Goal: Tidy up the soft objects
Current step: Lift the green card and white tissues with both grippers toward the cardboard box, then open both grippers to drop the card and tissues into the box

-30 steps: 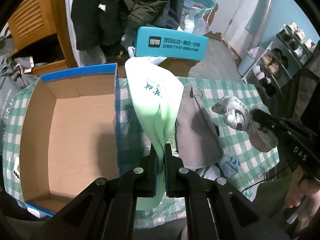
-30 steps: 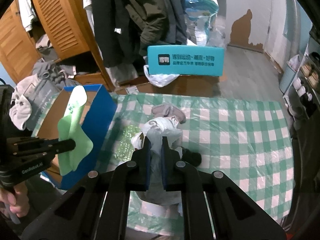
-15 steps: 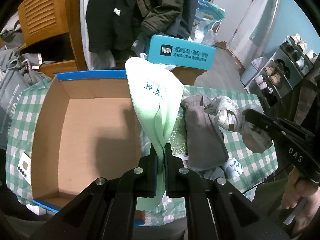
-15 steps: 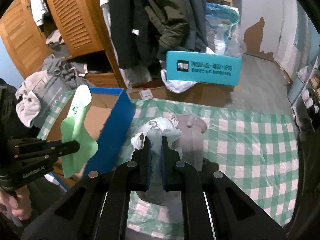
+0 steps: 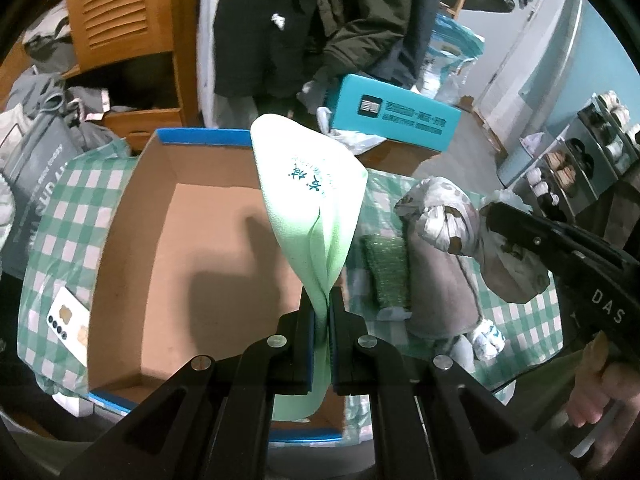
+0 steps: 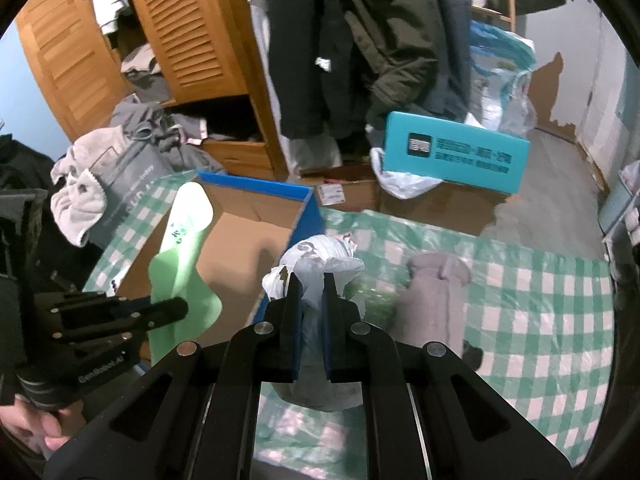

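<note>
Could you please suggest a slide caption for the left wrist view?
Left gripper holds a green cloth above an open box; right gripper carries a knotted bundle.

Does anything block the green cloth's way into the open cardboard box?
Nothing visible does. The green cloth hangs from the shut left gripper above the cardboard box, whose floor looks bare.

I'm in a home bedroom: louvered wooden wardrobe (image 6: 192,32), hanging coats (image 6: 380,40), shoe rack (image 5: 580,160), clothes piles (image 6: 152,120).
</note>
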The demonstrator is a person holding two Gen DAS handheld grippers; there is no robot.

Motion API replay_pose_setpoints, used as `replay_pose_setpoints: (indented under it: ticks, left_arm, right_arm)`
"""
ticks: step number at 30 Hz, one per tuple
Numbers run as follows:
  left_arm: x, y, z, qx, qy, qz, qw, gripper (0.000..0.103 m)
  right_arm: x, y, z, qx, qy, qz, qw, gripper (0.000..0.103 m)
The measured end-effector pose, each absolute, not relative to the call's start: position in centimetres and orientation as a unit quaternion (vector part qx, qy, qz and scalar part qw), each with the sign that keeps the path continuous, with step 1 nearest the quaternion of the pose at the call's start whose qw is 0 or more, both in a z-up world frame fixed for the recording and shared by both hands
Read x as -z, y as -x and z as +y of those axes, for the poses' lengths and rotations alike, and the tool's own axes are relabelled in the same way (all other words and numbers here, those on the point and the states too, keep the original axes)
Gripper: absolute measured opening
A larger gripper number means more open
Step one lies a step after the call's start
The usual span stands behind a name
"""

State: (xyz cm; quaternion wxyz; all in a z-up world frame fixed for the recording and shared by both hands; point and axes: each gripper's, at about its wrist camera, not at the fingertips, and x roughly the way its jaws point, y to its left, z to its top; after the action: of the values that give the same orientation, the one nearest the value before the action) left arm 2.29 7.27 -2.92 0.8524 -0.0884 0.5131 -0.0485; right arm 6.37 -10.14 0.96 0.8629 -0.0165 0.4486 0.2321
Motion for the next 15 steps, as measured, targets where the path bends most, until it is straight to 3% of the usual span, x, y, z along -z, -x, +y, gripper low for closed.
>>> replay_pose_setpoints:
  ticks: [15]
  left_arm:
    - [5.0,-2.1,12.2,0.012,0.111,0.527,0.843,0.006]
  right_arm:
    - [0.1,-7.0,-2.0,-0.276,0.044,0.467,0.839,0.007]
